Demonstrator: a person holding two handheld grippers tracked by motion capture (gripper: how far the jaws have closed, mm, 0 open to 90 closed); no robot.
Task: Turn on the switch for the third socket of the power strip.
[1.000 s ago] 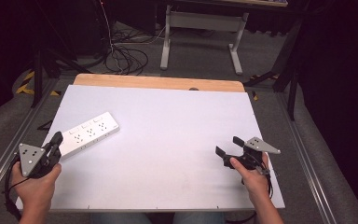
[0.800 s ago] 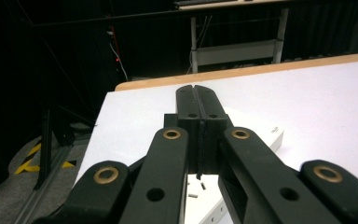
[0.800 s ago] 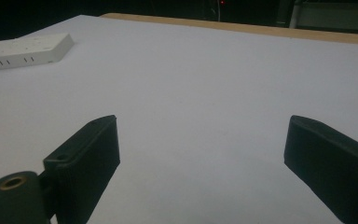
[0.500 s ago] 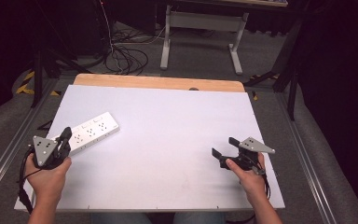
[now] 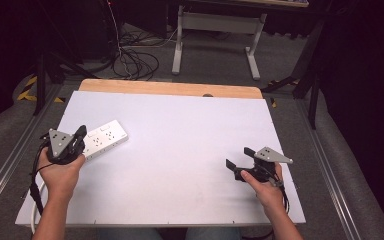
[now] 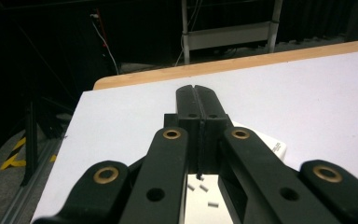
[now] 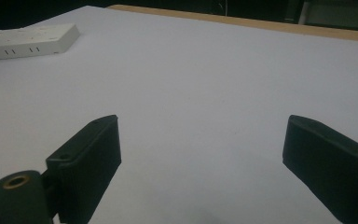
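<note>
L gripper [image 5: 80, 134] jaws together, nothing between, hovering over near end of power strip [image 5: 105, 140] at table [image 5: 190, 130] left edge. R gripper [image 5: 240, 162] jaws apart, empty, well off at right. Step: approach to strip. Next, prob: open L jaws, straddle strip body.

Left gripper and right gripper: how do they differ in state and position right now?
The left gripper has its jaws shut together with nothing between them; the right gripper has its jaws wide open, also empty. The left gripper sits over the near end of the white power strip at the table's left edge; the right gripper is over bare table near the right edge, far from the strip. Both are black, hand-held and carry a grey three-cornered plate.
</note>
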